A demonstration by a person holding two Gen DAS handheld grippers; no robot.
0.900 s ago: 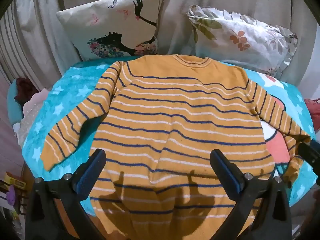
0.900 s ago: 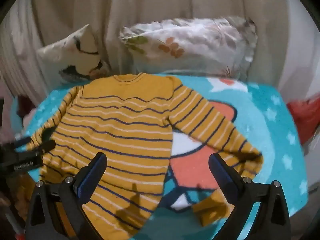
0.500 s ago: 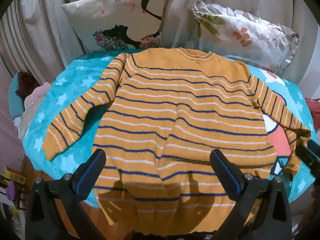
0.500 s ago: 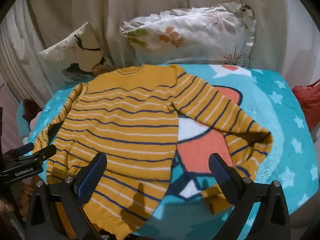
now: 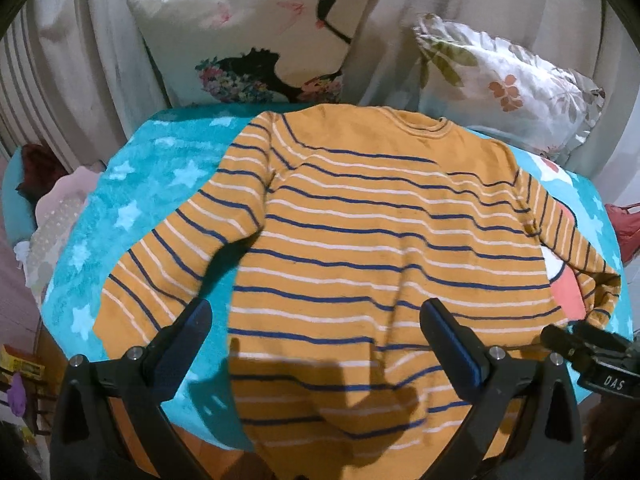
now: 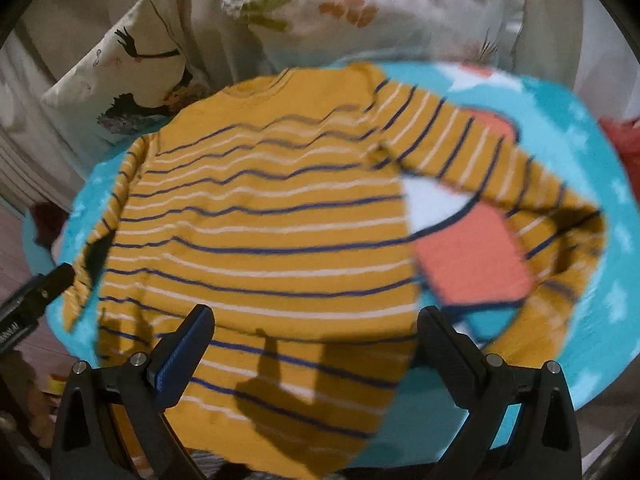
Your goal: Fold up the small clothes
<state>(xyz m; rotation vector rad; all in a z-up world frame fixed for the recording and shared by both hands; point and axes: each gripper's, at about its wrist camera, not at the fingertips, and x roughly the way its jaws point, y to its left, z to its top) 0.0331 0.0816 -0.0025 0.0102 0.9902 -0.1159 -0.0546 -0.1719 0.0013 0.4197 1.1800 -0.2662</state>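
Two pairs of fingers stand wide apart, with nothing between them. The left gripper (image 5: 316, 340) hangs above the lower half of a sweater (image 5: 380, 248), its blue-padded fingers (image 5: 184, 344) pointing steeply down and clear of the cloth. The right gripper (image 6: 314, 344) hangs the same way over the sweater's (image 6: 264, 232) hem and right edge, its fingers (image 6: 182, 360) also clear of the cloth. Each gripper casts a dark shadow on the knit near the hem.

The sweater is mustard yellow with thin blue and white stripes. It lies flat and spread out, collar at the far side and hem at the near edge, where it hangs a little over the side. Its left sleeve (image 5: 172, 256) slants out and down, lying flat. Its right sleeve (image 6: 500, 168) slants out the other way and doubles back on itself at the cuff end.

Under the sweater is a turquoise blanket (image 5: 132, 200) with pale stars and a large orange and white figure (image 6: 472, 264), covering a surface whose kind I cannot tell. Behind it two pillows lean against a pale curtain: a cream pillow (image 5: 256, 32) printed with a dark silhouette and flowers, and a floral pillow (image 5: 508, 88) with a frilled edge. In the left wrist view the tip of the other gripper shows at the right edge; in the right wrist view the other shows at the left edge.
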